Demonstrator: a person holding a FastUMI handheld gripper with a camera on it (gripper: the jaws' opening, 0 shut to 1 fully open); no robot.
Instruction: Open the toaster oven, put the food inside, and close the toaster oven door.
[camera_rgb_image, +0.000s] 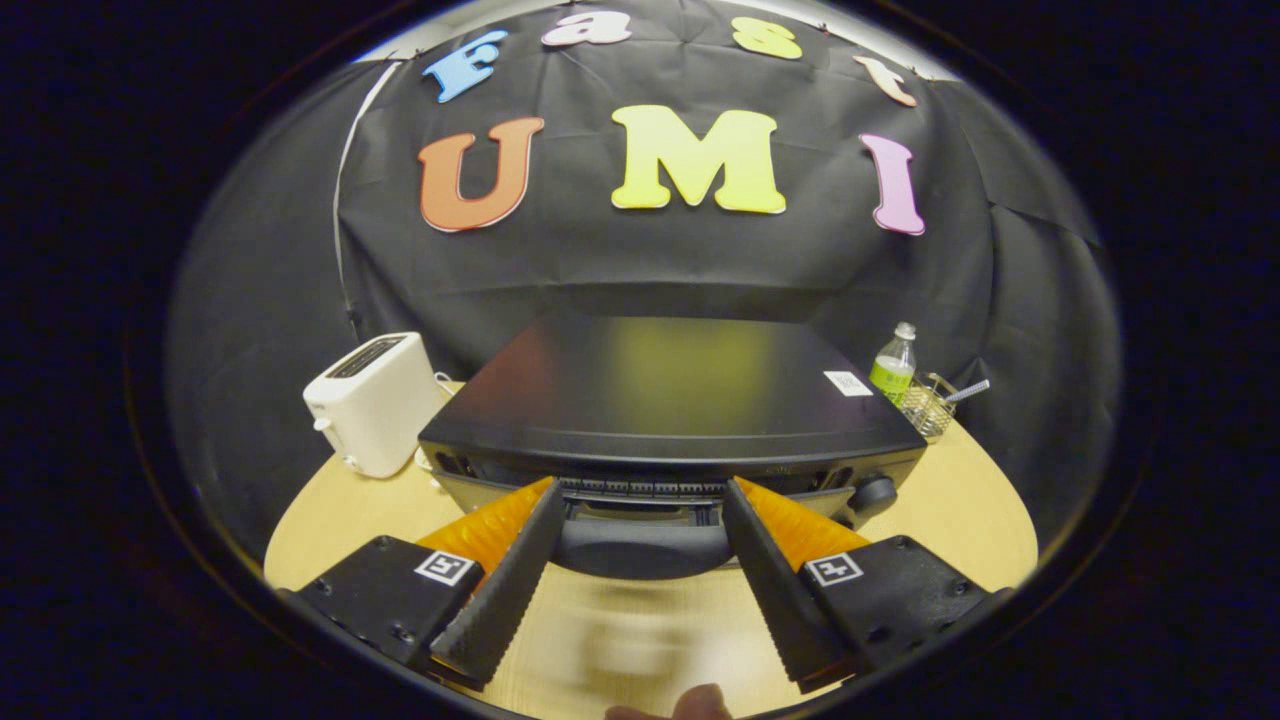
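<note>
the gripper (640, 492) is wide open, gripping nothing, fingers either side of the toaster oven (670, 400) handle; a wire basket (925, 408) near the tabletop's (960, 505) far right edge holds a utensil.

Light wooden table (980, 520) — toaster oven (670, 400), white toaster (375, 400), green-labelled bottle (893, 365), wire basket (927, 408)

Ahead of my spread fingers sits a black toaster oven (670, 400) on pale wood-grain table (980, 510). Beyond them, a white toaster (375, 400) and a green-labelled bottle (893, 368).
</note>
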